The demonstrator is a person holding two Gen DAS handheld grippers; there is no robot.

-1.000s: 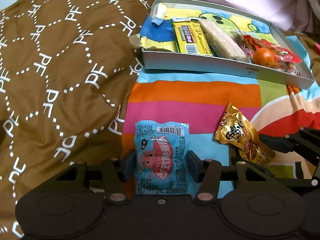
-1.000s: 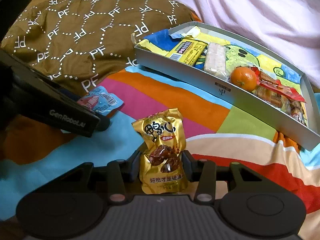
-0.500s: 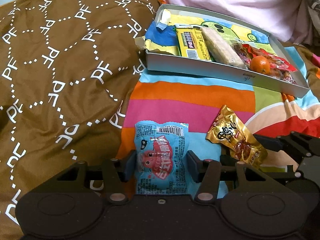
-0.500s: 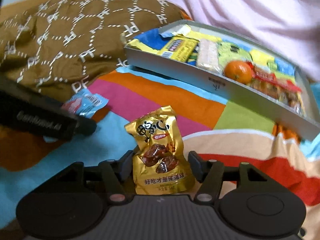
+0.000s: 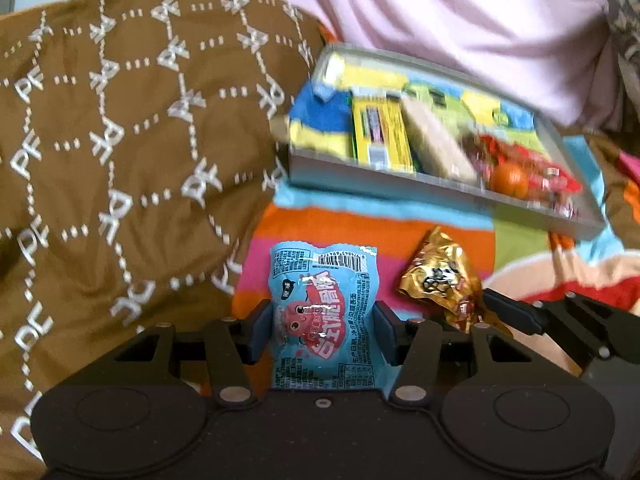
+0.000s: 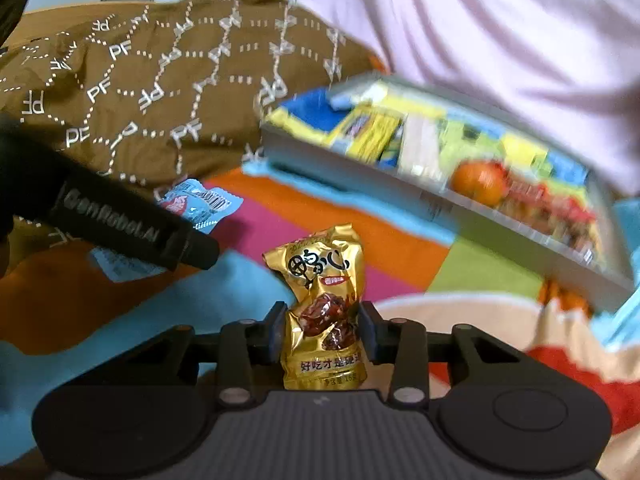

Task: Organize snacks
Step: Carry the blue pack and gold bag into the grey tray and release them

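My left gripper [image 5: 323, 326] is shut on a light blue snack packet [image 5: 322, 304] with a red cartoon figure and holds it above the striped bedding. My right gripper [image 6: 322, 330] is shut on a gold snack packet [image 6: 322, 304], also lifted. The gold packet also shows in the left wrist view [image 5: 442, 280], and the blue packet in the right wrist view [image 6: 196, 202]. A grey tray [image 5: 400, 186] lies ahead, holding a yellow bar [image 5: 380, 136], a pale bar [image 5: 434, 140], an orange [image 5: 510, 178] and red packets [image 5: 532, 164]. The tray also appears in the right wrist view [image 6: 360, 172].
A brown quilt with white PF lettering [image 5: 120, 160] rises at the left. A pink cover [image 5: 460, 20] lies behind the tray. The striped multicoloured sheet [image 5: 360, 220] lies between the grippers and the tray.
Both grippers have lifted with their packets and closed tighter on them. The view has tilted and blurred, and the tray sits lower and farther in the frames.
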